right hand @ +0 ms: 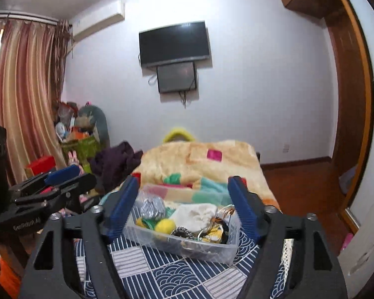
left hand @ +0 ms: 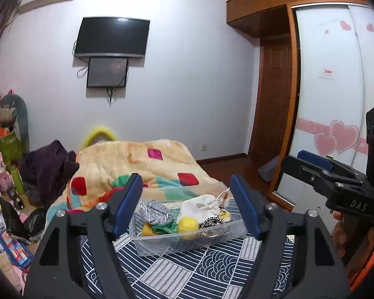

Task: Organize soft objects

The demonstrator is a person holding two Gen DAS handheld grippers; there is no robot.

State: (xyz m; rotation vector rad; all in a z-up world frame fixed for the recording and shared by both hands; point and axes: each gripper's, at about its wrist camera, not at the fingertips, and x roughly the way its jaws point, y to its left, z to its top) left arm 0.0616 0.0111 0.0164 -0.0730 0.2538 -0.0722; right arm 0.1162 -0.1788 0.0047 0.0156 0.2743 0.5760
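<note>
A clear plastic bin (left hand: 162, 245) (right hand: 162, 244) stands on a navy patterned cloth (left hand: 199, 271) (right hand: 177, 271) on the bed. In it lie a silver crinkled ball (left hand: 155, 211) (right hand: 152, 207), a white drawstring pouch (left hand: 199, 206) (right hand: 194, 215), a yellow fuzzy ball (left hand: 187, 225) (right hand: 165, 225), a green fabric piece (left hand: 164, 229) and a black-white coil (right hand: 182, 231). My left gripper (left hand: 187, 206) is open and empty, above and just short of the bin. My right gripper (right hand: 184, 206) is open and empty, likewise framing the bin. The right gripper also shows in the left wrist view (left hand: 311, 162).
A beige blanket with coloured squares (left hand: 137, 162) (right hand: 199, 159) covers the bed behind the bin. A dark purple garment (left hand: 49, 164) and clutter (left hand: 5, 149) lie to the left. A wardrobe with sliding doors (left hand: 331, 87) stands to the right. The left gripper shows in the right wrist view (right hand: 59, 174).
</note>
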